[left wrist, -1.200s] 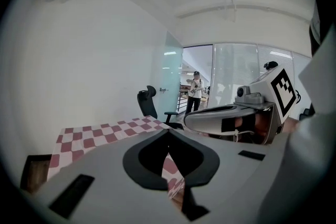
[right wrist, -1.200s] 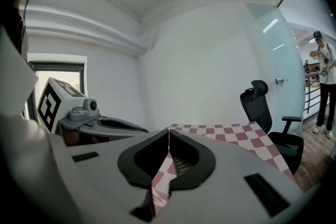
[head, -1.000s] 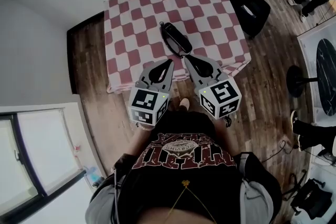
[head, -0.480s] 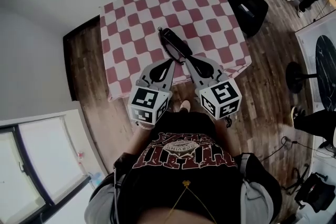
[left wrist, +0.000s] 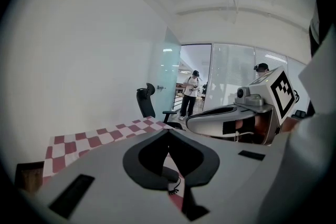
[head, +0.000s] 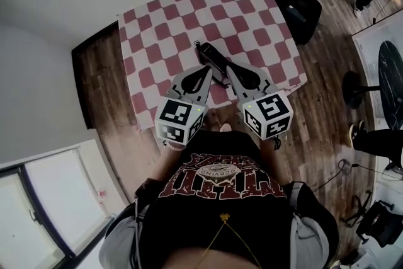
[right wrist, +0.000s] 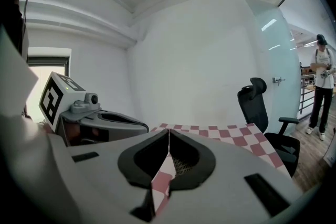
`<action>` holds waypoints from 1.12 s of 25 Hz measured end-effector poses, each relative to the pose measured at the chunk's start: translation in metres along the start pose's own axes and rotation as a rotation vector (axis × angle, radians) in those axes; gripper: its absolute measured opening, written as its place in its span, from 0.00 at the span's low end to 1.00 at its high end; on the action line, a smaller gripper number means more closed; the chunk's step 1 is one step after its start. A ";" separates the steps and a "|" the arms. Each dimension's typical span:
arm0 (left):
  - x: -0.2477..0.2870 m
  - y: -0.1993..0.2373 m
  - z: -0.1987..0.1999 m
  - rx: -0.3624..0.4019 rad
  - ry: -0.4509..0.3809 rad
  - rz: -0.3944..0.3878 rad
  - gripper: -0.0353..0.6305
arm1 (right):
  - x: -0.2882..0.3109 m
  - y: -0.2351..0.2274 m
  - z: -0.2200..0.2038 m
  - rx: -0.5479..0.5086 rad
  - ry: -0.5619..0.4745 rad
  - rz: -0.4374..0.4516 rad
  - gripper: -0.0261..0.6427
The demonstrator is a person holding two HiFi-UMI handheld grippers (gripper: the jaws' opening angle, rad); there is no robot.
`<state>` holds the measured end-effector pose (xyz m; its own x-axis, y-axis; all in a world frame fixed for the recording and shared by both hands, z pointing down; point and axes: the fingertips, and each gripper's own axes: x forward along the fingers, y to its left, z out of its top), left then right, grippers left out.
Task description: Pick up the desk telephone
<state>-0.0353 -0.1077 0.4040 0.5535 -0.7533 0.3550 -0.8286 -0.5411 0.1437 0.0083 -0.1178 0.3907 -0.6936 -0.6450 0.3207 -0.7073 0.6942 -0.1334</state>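
- Desk telephone [head: 210,58] lies diagonally on the checkered bench [head: 157,28], towards its near edge. Its near end sits between the two claw tips.
- Left claw [left wrist: 168,132]: clenched, holding nothing. Right claw [right wrist: 168,132]: also clenched and empty.
- Can't tell whether either tip touches the phone yet.
- Risk 1: going in clenched would just shove the phone across the cloth. The claws need to spread first.
- Risk 2: the coiled cord [left wrist: 173,187] sits right below the left tips. It could get pinched instead of the body, or snag on the lift.
- Risk 3: the loose cloth may get nipped along with the phone and drag.
- Risk 4: the body is long and narrow, so an end grip would likely let it tilt or slip out.
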 end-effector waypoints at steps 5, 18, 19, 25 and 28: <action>0.009 0.025 0.005 0.010 0.007 -0.028 0.05 | 0.028 -0.003 0.008 0.001 0.001 -0.016 0.07; 0.021 0.066 0.000 0.005 0.029 -0.098 0.05 | 0.066 -0.011 0.004 0.032 0.028 -0.094 0.07; 0.020 0.067 -0.002 0.003 0.030 -0.100 0.05 | 0.068 -0.011 0.002 0.036 0.031 -0.098 0.07; 0.021 0.073 -0.002 -0.004 0.035 -0.095 0.05 | 0.078 -0.013 0.001 0.033 0.044 -0.088 0.07; 0.025 0.078 -0.001 -0.014 0.039 -0.076 0.05 | 0.084 -0.017 0.006 0.019 0.043 -0.066 0.07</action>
<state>-0.0859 -0.1685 0.4256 0.6118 -0.6948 0.3781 -0.7852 -0.5911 0.1842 -0.0387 -0.1858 0.4147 -0.6389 -0.6747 0.3696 -0.7543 0.6439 -0.1286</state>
